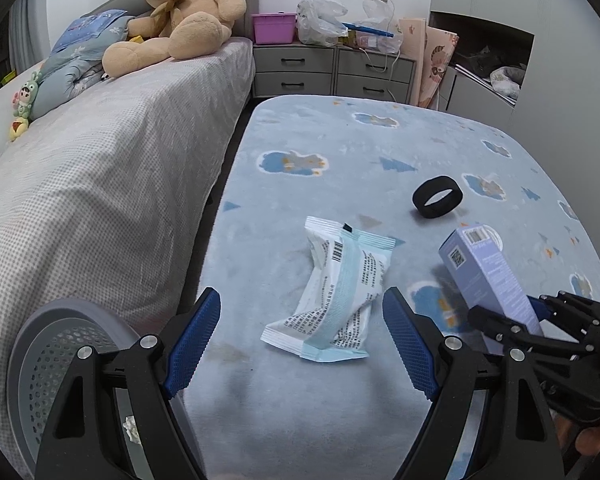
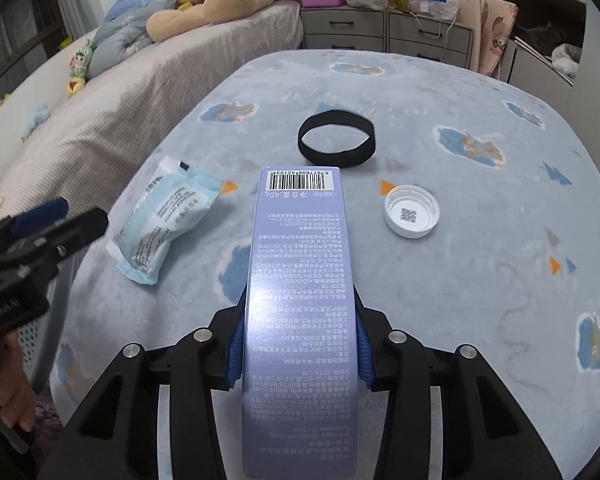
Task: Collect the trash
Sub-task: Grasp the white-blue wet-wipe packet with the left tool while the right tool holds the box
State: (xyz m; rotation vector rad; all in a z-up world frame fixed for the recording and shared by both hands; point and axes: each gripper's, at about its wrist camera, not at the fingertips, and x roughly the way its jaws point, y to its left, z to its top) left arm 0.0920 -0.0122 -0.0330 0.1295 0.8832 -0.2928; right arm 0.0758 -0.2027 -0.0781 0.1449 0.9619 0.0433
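Two fingers of the left gripper (image 1: pixel 302 340) stand wide apart with nothing between them, hovering over the crinkled wrapper (image 1: pixel 336 292) lying flat on the blue rug (image 1: pixel 300 128), with the grey perforated bin (image 1: pixel 60 344) at near left; the wrapper looks light, soft and slick, so I'd pinch across its puffed middle rather than a thin sealed edge. From the right wrist view, the right gripper (image 2: pixel 298 350) is clamped on the lavender carton (image 2: pixel 300 288) at its long sides, held off the rug: light, stiff but crushable cardboard, so squeeze gently. Far of it lie a black band (image 2: pixel 337 139) and a white cap (image 2: pixel 411 211).
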